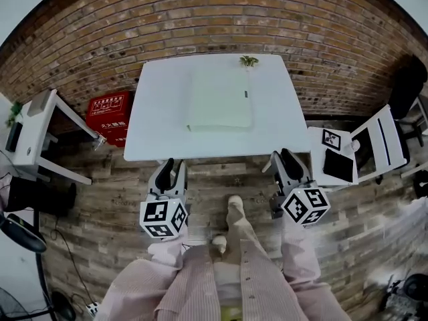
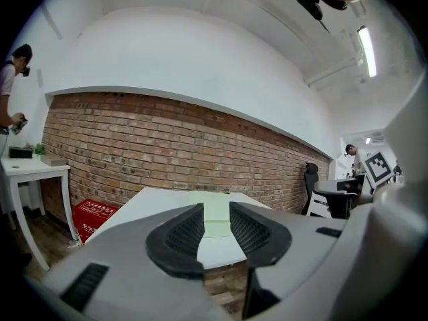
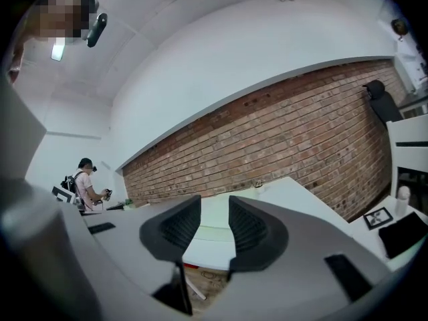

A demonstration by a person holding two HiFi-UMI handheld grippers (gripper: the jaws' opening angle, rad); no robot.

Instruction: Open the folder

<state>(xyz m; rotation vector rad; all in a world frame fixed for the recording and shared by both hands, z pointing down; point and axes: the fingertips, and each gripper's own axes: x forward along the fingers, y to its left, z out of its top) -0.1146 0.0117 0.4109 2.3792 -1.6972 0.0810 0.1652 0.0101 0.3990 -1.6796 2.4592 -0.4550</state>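
A pale green folder (image 1: 220, 99) lies closed and flat on the white table (image 1: 154, 132), toward its far side. It shows past the jaws in the left gripper view (image 2: 215, 211) and in the right gripper view (image 3: 212, 223). My left gripper (image 1: 170, 171) hangs just short of the table's near edge, left of centre, jaws apart with nothing between them. My right gripper (image 1: 285, 160) is at the near right corner of the table, also open and holding nothing. Both point level toward the table.
A small green plant (image 1: 249, 61) sits at the table's far edge. A red box (image 1: 108, 116) stands on the floor by the brick wall (image 1: 200, 12). White side tables (image 1: 30, 136) (image 1: 354, 152) flank the table. A black chair (image 1: 406, 85) is at far right. Other people work nearby.
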